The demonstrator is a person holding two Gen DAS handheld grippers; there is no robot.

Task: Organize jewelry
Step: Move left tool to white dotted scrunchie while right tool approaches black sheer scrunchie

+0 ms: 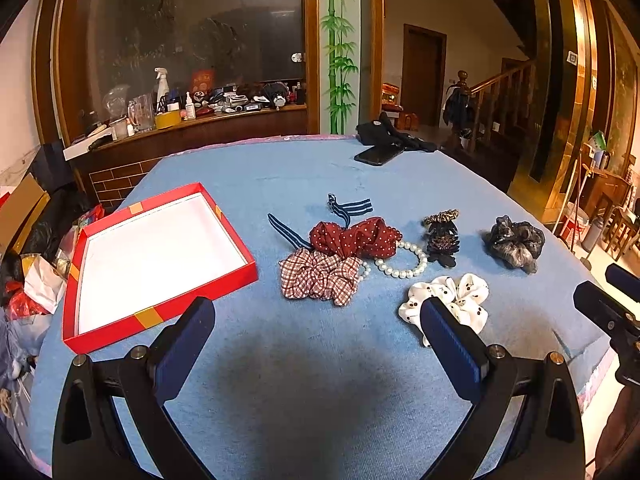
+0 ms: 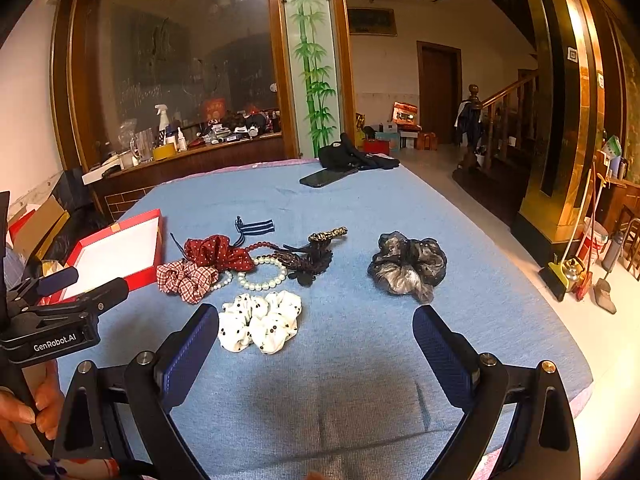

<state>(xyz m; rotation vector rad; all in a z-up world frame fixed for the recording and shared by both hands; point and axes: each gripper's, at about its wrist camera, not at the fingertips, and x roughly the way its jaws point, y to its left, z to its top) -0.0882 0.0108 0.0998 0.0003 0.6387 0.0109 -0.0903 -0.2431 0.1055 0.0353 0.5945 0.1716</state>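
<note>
A red box (image 1: 160,300) with a white inside lies open on the blue cloth at the left; it also shows in the right wrist view (image 2: 138,268). Beside it lie a plaid scrunchie (image 1: 318,278), a red dotted bow (image 1: 354,236), a pearl bracelet (image 1: 404,260), a dark hair claw (image 1: 442,242), a black scrunchie (image 1: 514,242) and a white scrunchie (image 1: 452,300). My left gripper (image 1: 316,320) is open and empty, just short of the pile. My right gripper (image 2: 316,328) is open and empty, near the white scrunchie (image 2: 260,322) and the black scrunchie (image 2: 408,266).
A black phone (image 1: 378,155) and dark cloth (image 1: 394,136) lie at the table's far edge. A cluttered wooden counter (image 1: 192,114) stands behind. The table drops off at the right toward a tiled floor (image 2: 500,216) and stairs.
</note>
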